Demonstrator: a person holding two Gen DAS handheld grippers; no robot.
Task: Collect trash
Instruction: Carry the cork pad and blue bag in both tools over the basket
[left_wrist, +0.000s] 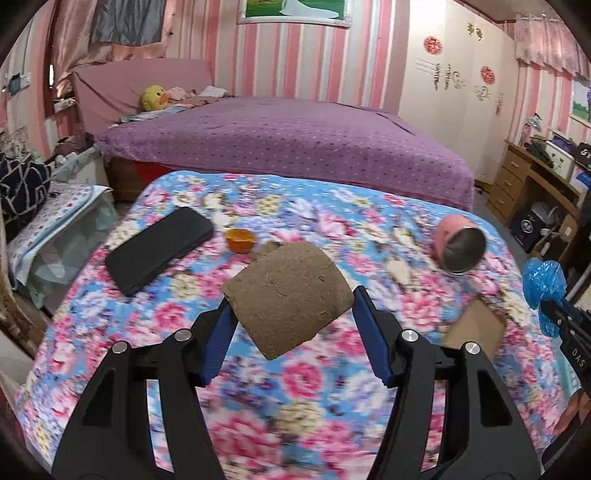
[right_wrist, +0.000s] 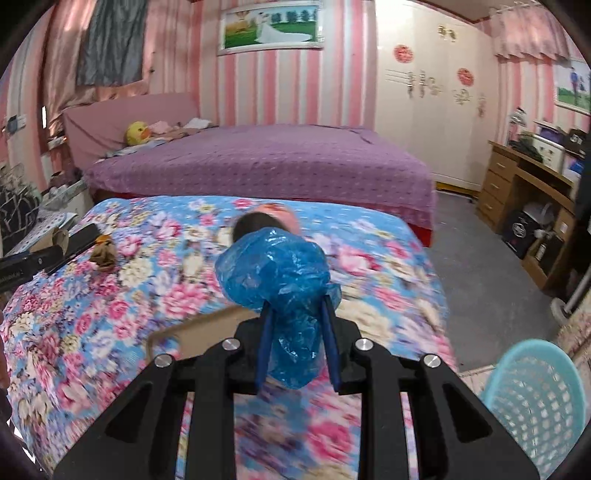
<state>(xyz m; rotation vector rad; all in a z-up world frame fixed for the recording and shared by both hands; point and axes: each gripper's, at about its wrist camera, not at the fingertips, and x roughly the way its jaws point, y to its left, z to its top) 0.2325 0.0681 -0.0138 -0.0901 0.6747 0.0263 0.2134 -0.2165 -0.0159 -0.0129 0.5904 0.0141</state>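
My left gripper (left_wrist: 291, 295) is shut on a brown rough cardboard piece (left_wrist: 288, 295) and holds it above the floral blanket (left_wrist: 332, 369). My right gripper (right_wrist: 297, 306) is shut on a crumpled blue plastic bag (right_wrist: 277, 273), also seen at the right edge of the left wrist view (left_wrist: 543, 284). An orange peel cup (left_wrist: 240, 240) and a brown scrap (right_wrist: 103, 253) lie on the blanket. A light blue mesh basket (right_wrist: 532, 406) stands on the floor at the lower right.
A black phone (left_wrist: 159, 247) lies on the blanket at the left. A pink cup (left_wrist: 460, 243) lies on its side at the right. A flat cardboard piece (left_wrist: 476, 328) lies near the blanket's right edge. A purple bed (left_wrist: 288, 147) is behind, a wooden desk (right_wrist: 524, 192) at the right.
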